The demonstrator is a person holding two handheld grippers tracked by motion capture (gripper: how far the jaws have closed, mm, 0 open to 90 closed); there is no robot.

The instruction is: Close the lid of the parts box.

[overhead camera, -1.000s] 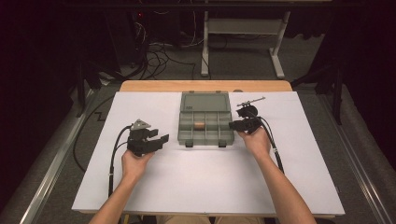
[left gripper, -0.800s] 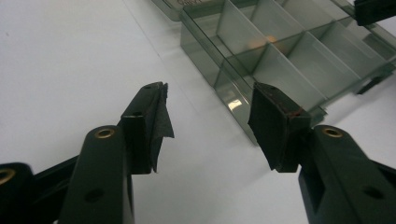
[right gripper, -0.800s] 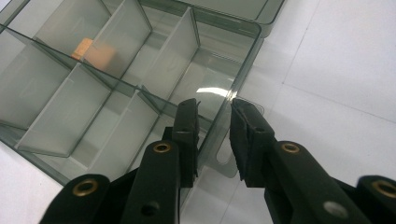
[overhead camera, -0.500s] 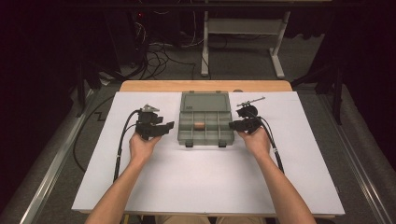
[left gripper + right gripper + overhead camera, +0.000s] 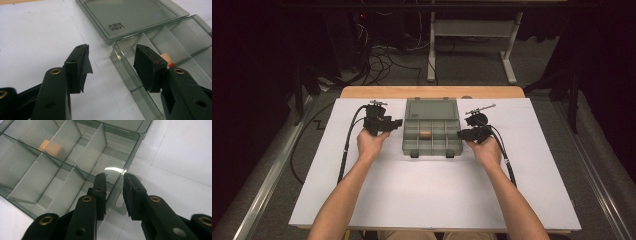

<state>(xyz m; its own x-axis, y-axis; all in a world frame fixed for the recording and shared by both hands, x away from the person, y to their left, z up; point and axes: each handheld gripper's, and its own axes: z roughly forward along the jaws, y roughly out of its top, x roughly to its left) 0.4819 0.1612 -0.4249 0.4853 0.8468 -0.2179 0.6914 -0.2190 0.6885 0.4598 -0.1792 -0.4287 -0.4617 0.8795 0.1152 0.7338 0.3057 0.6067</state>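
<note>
Working the rig remotely here, going left to right across the overhead shot. My left gripper (image 5: 396,122) sits left of center, just beside the left wall of the clear plastic box (image 5: 432,131), which lies in the middle of the frame on the white sheet (image 5: 422,195), its lid (image 5: 432,108) folded flat toward the top. In the left gripper view the jaws are spread wide and holding nothing, straddling the box's side wall (image 5: 125,67): one pad (image 5: 83,62) outside, the other over the compartments.

Middle of the box, one compartment holds a small tan piece (image 5: 425,134), maybe a cork, can't say for sure.

On the right, my right gripper (image 5: 460,134) is at the box's right edge. In its own view the jaws sit narrowly apart with the clear wall (image 5: 119,185) running between them. I can't tell if the pads are actually touching it.

My read: I'm setting up a two-sided grab. To do it well I'd close both sides evenly, keep the pads square on the walls, and squeeze gently, since thin slick plastic probably flexes or slips.
</note>
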